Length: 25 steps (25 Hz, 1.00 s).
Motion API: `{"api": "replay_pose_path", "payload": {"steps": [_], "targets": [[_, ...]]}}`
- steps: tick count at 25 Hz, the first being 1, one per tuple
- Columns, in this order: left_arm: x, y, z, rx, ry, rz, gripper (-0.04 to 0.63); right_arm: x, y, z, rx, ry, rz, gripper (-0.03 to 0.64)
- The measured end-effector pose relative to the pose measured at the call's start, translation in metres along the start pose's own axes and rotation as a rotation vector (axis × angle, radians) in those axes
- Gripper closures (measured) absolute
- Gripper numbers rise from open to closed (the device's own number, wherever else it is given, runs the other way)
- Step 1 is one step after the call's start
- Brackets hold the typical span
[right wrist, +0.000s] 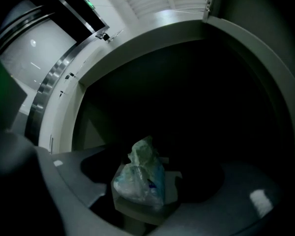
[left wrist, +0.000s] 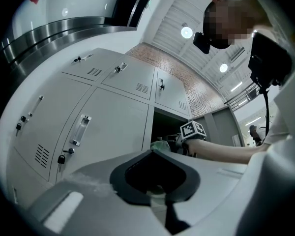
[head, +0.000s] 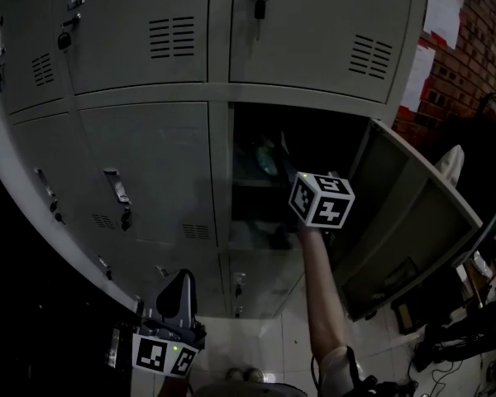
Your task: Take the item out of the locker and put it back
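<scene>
Right gripper view: right tool [right wrist: 150, 161] spread around bagged item [right wrist: 139, 180] inside locker [right wrist: 137, 38], left tool [left wrist: 155, 154] pressed together; removal and return seemingly pending.

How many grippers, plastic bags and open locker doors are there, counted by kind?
Grippers: 2, the left gripper and the right gripper
Plastic bag: 1
Open locker door: 1
Total: 4
</scene>
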<state>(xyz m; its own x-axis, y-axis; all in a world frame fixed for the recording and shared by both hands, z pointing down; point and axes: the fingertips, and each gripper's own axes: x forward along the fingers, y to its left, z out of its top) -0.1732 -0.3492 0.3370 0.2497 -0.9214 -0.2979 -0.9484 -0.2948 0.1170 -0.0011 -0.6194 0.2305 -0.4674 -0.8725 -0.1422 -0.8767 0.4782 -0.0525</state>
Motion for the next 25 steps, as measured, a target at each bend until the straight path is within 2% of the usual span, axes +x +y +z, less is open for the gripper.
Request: {"api": "replay_pose_path", "payload": {"steps": [7,12,13,14,16,17,21,22,25], "targets": [[0.001,-0.004,0.002,-0.007,-0.005,-0.010,0.591,-0.015,-0.001,0.008,0.077,-0.044,0.043,0.256],[0.001,-0.010,0.007,-0.003,-0.016,-0.023,0.591,-0.070,0.040,0.043,0.117,-0.181,0.206,0.261],[0.002,-0.013,0.009,0.013,-0.017,-0.029,0.591,-0.088,0.052,0.049,0.106,-0.219,0.243,0.278],[0.003,-0.017,0.011,0.035,-0.016,-0.037,0.591,-0.106,0.062,0.052,0.089,-0.257,0.273,0.330],[0.004,-0.027,0.014,0.073,-0.015,-0.056,0.591,-0.147,0.077,0.049,0.071,-0.320,0.308,0.485],[0.004,-0.032,0.015,0.081,-0.016,-0.065,0.590,-0.169,0.083,0.043,0.073,-0.336,0.319,0.529],[-0.001,-0.043,0.004,0.099,0.018,-0.082,0.591,-0.251,0.101,0.007,0.072,-0.324,0.338,0.593],[-0.003,-0.044,-0.003,0.096,0.038,-0.081,0.591,-0.267,0.101,-0.005,0.092,-0.314,0.324,0.614],[-0.011,-0.048,-0.023,0.060,0.089,-0.082,0.591,-0.297,0.095,-0.051,0.208,-0.247,0.264,0.614]]}}
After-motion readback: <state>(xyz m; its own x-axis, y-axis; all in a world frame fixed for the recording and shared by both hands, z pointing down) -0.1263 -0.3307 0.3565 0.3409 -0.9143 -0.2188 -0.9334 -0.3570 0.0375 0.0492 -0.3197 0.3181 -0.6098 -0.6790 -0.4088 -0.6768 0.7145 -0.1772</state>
